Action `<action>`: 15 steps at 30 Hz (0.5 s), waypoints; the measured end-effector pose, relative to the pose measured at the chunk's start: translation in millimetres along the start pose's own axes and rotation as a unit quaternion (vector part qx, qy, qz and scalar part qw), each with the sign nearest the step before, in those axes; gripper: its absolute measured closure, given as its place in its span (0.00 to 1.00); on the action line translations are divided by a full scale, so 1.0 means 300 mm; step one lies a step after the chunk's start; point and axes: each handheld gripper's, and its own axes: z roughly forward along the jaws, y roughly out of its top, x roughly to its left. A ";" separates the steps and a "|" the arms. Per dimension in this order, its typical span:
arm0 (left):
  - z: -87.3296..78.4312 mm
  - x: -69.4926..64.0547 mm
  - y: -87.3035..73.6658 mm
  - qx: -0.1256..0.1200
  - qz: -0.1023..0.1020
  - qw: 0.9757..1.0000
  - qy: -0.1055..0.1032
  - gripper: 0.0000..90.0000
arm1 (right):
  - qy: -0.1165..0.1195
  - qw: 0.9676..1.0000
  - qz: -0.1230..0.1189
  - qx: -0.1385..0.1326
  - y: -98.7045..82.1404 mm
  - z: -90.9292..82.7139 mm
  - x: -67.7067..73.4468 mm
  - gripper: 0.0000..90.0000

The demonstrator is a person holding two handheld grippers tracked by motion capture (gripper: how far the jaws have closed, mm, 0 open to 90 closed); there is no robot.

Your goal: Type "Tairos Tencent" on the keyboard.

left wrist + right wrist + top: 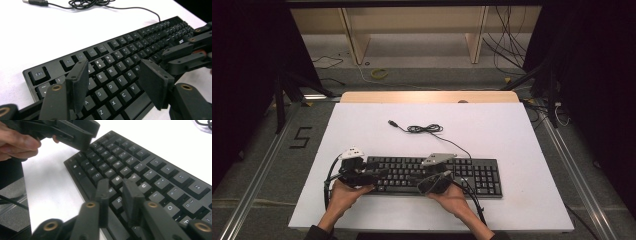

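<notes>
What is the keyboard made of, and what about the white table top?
The keyboard looks like black plastic: matte, moulded keys with pale printed letters and a faint sheen on the edges. The table top looks like a smooth white board with a flat, dull finish; a pale wood-coloured strip shows along its far edge, so it may be coated wood, though that is uncertain.

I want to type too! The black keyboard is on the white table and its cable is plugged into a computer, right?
Not quite. The black keyboard is on the white table, but its cable is not plugged in: the high view shows the plug lying loose on the table.
</notes>
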 end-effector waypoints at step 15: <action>-0.035 -0.013 -0.032 -0.021 0.001 1.000 -0.008 0.38 | -0.010 1.000 -0.004 0.017 0.000 0.031 -0.008 1.00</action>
